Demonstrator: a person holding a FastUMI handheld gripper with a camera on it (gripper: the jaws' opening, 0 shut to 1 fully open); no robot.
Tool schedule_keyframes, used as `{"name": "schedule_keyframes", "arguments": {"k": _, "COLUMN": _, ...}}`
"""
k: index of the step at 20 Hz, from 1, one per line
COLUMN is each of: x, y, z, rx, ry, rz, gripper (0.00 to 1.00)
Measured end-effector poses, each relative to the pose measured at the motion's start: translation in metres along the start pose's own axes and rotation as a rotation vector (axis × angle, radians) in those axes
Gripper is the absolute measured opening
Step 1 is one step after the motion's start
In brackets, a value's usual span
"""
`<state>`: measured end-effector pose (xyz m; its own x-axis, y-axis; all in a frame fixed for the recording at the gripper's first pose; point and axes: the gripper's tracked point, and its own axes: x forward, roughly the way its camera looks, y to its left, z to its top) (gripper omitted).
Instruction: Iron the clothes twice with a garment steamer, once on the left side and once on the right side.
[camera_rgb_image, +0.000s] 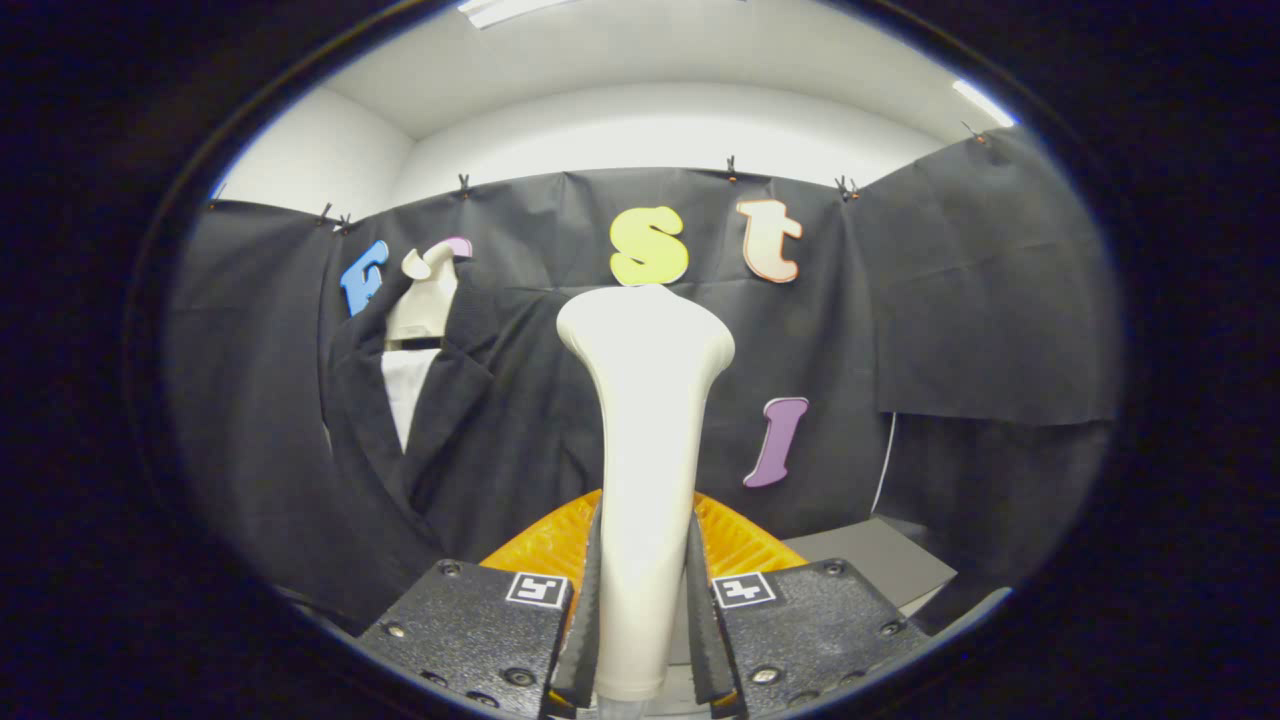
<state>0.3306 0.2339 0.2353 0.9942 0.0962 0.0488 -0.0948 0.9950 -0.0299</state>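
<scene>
My gripper (643, 620) is shut on the cream-white garment steamer (645, 400), both fingers pressing its slim handle. The steamer stands upright between the fingers, its wide head rising well above them. To the left of the steamer and farther off, a dark suit jacket (400, 450) with a white shirt front (408, 395) hangs on a pale mannequin bust (425, 295). The steamer head is apart from the jacket, a good way to its right.
An orange ribbed object (545, 545) lies just behind the fingers, on both sides of the handle. A grey tabletop (875, 560) shows to the right. A thin white cord (886, 460) hangs along the cloth wall beyond it.
</scene>
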Motion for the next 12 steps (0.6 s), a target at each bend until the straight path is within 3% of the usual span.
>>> {"name": "schedule_keyframes", "arguments": {"k": 6, "x": 0.027, "y": 0.076, "z": 0.029, "rx": -0.024, "ry": -0.014, "rz": 0.036, "gripper": 0.39}}
{"name": "schedule_keyframes", "arguments": {"k": 12, "x": 0.062, "y": 0.113, "z": 0.036, "rx": -0.064, "ry": -0.002, "rz": 0.020, "gripper": 0.40}}
